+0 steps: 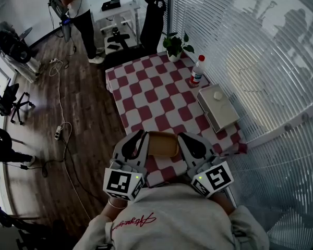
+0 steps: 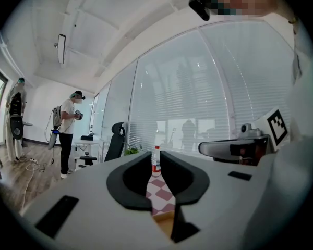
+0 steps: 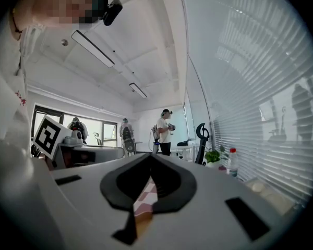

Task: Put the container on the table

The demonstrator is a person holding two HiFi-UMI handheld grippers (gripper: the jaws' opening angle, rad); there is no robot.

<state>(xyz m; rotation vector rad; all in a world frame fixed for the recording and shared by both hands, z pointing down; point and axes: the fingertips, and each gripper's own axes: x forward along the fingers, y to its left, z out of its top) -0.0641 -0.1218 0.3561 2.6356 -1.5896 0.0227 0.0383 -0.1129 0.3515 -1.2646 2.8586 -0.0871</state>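
A shallow tan container [image 1: 163, 145] hangs between my two grippers, over the near edge of the table [image 1: 156, 87] with its red-and-white checked cloth. My left gripper [image 1: 141, 137] is shut on the container's left side and my right gripper [image 1: 183, 138] on its right side. In the left gripper view the jaws [image 2: 155, 177] stand nearly together, with a tan strip of the container [image 2: 164, 224] showing low in the gap. The right gripper view shows the same: jaws [image 3: 150, 165] closed and tan [image 3: 141, 220] under them. Whether the container touches the cloth is hidden.
On the table's right side lies a white box [image 1: 218, 105], with a plastic bottle [image 1: 197, 71] behind it and a potted plant [image 1: 176, 46] at the far corner. Beyond the table stand a black chair [image 1: 152, 14] and a person [image 1: 78, 9]. Cables [image 1: 62, 124] trail over the floor on the left, and glass with blinds runs along the right.
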